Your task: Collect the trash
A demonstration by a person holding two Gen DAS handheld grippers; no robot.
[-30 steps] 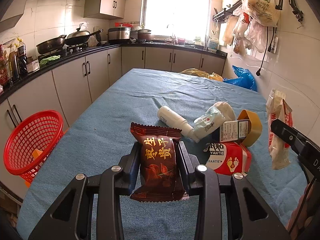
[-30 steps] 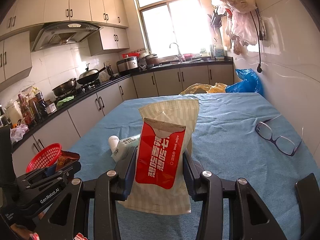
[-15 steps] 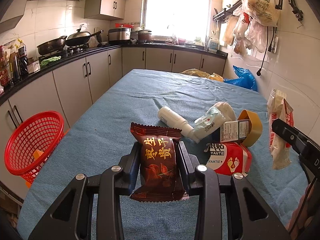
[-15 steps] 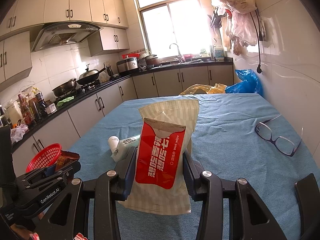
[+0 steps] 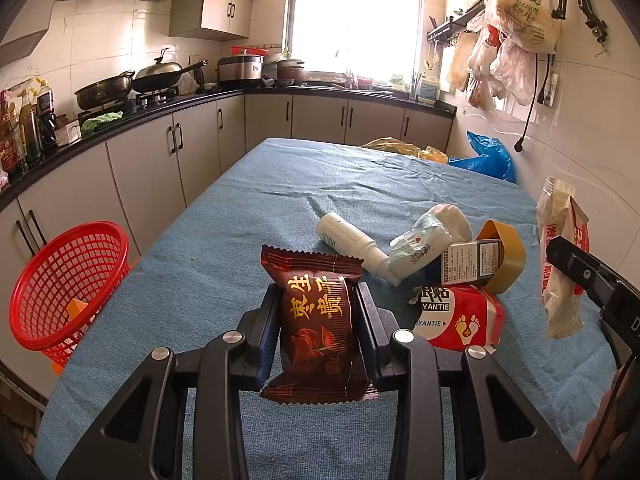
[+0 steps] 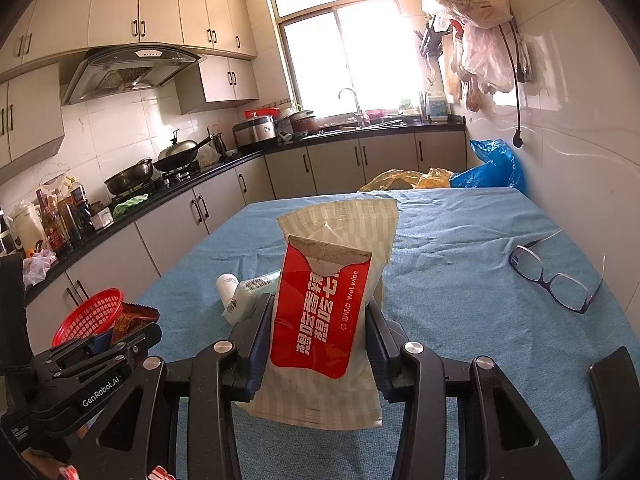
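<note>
Clenched on a brown snack pack, left gripper: one pad on each side, pack upright and lifted clear of the blue cloth. Clenched likewise on a wipes pack, right gripper, with the pack standing tall above the fingertips and its lower edge hanging free.

Nothing changed over the last second. Same grips, same tilt of both packs, same view from both hands. Reads as a pause with both picks done and neither piece dropped off yet.

Just ahead and right of the left fingers, still on the cloth: a red pouch, then a small box leaning in a yellow ring, a crumpled pale wrapper and a white bottle on its side touching it. Well to the left of the left fingers, off the table edge and lower: a red basket, probably where the trash goes, something orange already inside.

Right of the right fingers, apart from the pile: glasses on the cloth, likely not trash. Farther on, past the table's end, a blue bag.

Next, probably: swing both loads left to the basket and release over it, left one first as the nearer. Several pieces left after that, so task well short of done. Wipes pack floppy and held low, so some risk of sagging or slipping on the way.
</note>
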